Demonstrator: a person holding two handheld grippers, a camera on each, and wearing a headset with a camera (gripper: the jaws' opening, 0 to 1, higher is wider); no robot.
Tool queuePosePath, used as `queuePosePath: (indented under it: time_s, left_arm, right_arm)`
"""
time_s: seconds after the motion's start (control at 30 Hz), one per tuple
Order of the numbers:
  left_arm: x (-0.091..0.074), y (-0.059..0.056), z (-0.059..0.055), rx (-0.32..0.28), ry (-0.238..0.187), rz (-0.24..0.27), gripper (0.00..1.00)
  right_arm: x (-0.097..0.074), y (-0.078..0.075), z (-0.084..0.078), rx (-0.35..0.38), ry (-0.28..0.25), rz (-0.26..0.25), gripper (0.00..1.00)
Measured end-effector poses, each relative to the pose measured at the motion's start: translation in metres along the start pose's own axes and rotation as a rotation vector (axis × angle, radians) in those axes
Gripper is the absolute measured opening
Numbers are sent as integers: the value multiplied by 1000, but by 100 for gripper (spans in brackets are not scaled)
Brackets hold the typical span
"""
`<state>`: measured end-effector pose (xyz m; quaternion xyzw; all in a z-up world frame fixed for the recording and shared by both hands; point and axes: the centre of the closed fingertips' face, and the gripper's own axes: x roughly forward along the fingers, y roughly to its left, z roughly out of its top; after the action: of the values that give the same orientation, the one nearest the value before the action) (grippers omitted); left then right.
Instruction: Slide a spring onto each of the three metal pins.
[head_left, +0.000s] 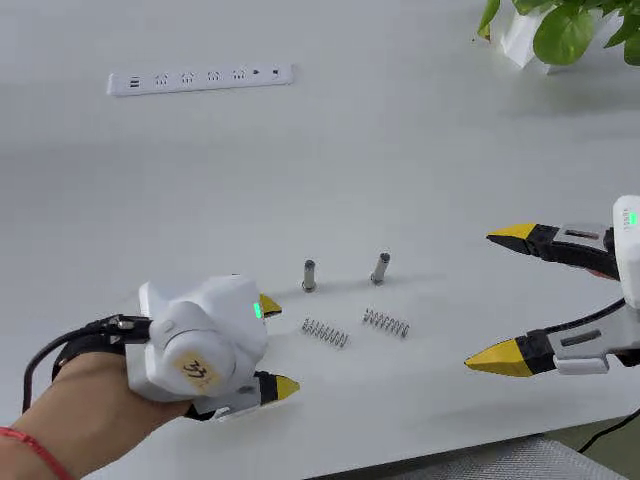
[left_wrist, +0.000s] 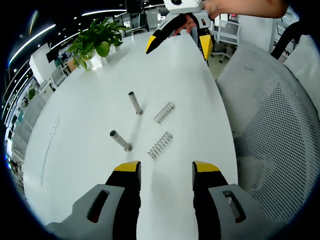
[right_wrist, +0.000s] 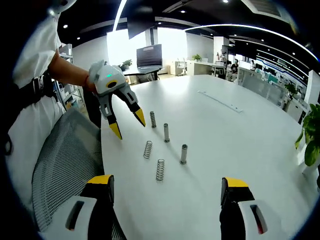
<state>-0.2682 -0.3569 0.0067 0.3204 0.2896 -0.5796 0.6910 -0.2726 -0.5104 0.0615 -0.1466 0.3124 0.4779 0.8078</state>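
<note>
Yellow-tipped left claw (head_left: 278, 346) is partly open, empty; right claw (head_left: 500, 295) is spread wide, also empty. Left spring (head_left: 325, 333) and right spring (head_left: 386, 322) lie flat on white table (head_left: 400, 130) between my claws, just before upright left pin (head_left: 309, 275) and right pin (head_left: 380, 267). Third pin (right_wrist: 153, 119) stands near left claw's tips.

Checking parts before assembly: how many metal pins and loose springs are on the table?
Metal pins: 3 (the one by the left gripper looks ribbed, perhaps already carrying a spring)
Loose springs: 2
Total: 5
</note>
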Motion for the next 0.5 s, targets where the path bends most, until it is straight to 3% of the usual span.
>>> queuePosePath:
  time_s: [0.03,0.17,0.27,0.4,0.5]
  left_arm:
    - [4,1,2,-5,1,1,36]
    - [17,7,-5,13,80,29,32]
    - [22,7,-2,2,87,26,29]
    - [30,9,-5,19,133,37,28]
    - [35,10,-3,17,145,38,28]
  right_arm:
    - [-1,-1,-1,4,-1,-5,88]
    - [-5,-3,-6,21,-11,-18,87]
    - [-8,-4,-10,28,-12,-26,86]
    - [-10,-6,-16,44,-16,-43,84]
    - [-11,-7,-18,61,-33,-51,84]
